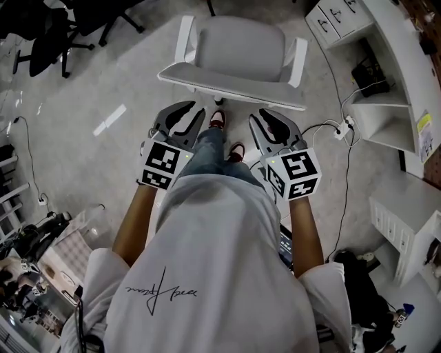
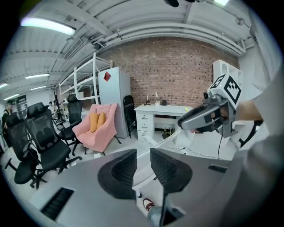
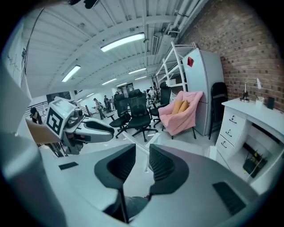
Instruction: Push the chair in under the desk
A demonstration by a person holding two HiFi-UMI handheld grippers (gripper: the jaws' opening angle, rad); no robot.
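Note:
A grey-white office chair stands in front of me, its backrest's top edge nearest. The white desk with drawers is at the upper right, off to the chair's side. My left gripper hovers just short of the backrest's left part, its jaws a little apart with nothing between them. My right gripper is held level with it near the right part, also open and empty. Neither touches the chair. Each gripper shows in the other's view.
Black office chairs stand at the upper left. Cables and a power strip lie on the floor to the right, beside a white shelf unit. A pink armchair and a white fridge stand by the brick wall.

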